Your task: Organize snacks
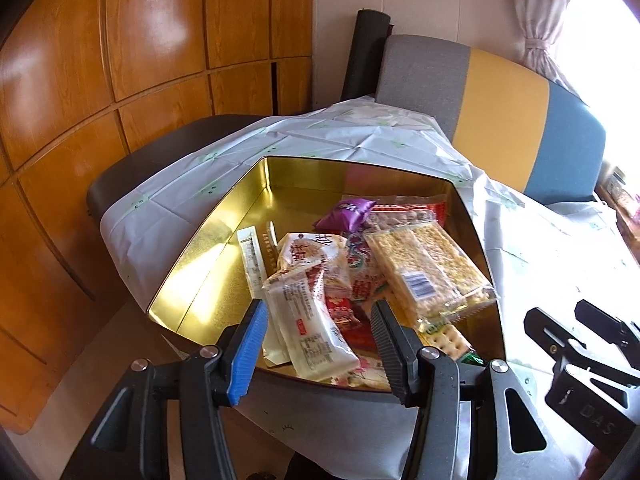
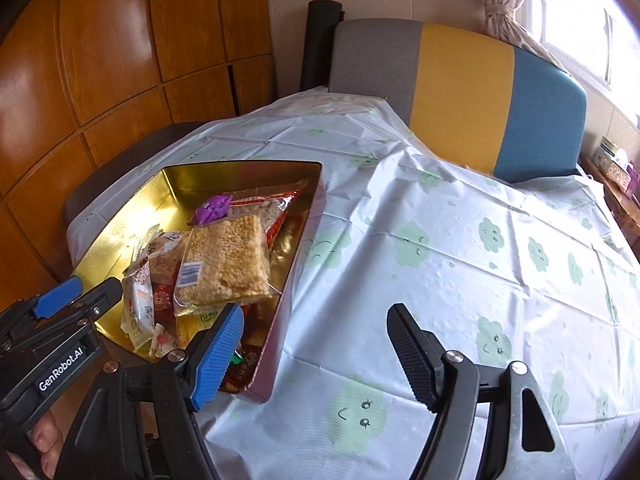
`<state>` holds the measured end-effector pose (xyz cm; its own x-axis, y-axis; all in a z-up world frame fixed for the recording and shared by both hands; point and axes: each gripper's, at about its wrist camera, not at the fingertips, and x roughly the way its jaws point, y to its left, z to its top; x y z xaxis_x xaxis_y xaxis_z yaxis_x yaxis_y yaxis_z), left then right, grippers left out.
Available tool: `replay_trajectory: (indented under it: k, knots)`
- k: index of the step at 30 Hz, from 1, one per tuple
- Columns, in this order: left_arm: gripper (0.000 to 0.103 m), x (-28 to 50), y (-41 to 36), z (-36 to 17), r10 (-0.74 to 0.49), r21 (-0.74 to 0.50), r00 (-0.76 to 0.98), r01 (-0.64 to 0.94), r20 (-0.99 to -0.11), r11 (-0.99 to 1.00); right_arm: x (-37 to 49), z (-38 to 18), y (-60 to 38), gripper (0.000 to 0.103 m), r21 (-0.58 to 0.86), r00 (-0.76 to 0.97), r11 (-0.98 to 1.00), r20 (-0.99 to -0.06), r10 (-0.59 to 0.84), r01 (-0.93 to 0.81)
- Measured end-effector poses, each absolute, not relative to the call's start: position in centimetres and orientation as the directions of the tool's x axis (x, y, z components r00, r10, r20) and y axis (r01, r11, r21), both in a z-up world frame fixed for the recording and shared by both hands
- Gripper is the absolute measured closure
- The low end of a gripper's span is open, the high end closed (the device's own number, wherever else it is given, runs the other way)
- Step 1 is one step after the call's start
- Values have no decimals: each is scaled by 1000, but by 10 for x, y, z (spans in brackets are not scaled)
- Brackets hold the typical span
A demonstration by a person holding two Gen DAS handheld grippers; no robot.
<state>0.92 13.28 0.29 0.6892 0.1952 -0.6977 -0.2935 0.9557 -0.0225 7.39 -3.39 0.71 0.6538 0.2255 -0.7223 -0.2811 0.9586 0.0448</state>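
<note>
A gold tin box (image 1: 224, 248) (image 2: 188, 178) on the table holds several snack packs: a clear pack of puffed-rice bars (image 1: 432, 264) (image 2: 228, 260) on top, a purple candy pack (image 1: 350, 210) (image 2: 214, 208), a white wrapped pastry (image 1: 310, 320) (image 2: 138, 300) and red packets. My left gripper (image 1: 320, 344) is open and empty, just above the box's near edge. My right gripper (image 2: 316, 344) is open and empty, above the tablecloth to the right of the box. It also shows in the left wrist view (image 1: 560, 316).
A white tablecloth with green cloud faces (image 2: 460, 248) covers the table. A grey, yellow and blue chair back (image 2: 460, 96) stands behind it. Wooden cabinets (image 1: 120, 80) are at the left. A curtain and bright window are at the far right.
</note>
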Motion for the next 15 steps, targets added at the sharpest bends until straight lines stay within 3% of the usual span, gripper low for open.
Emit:
replay_trajectory:
  k: [15]
  knots:
    - [42, -7, 117, 10, 195, -2, 715, -265, -672, 964, 57, 5, -44, 27, 54, 669, 968, -713, 210, -247]
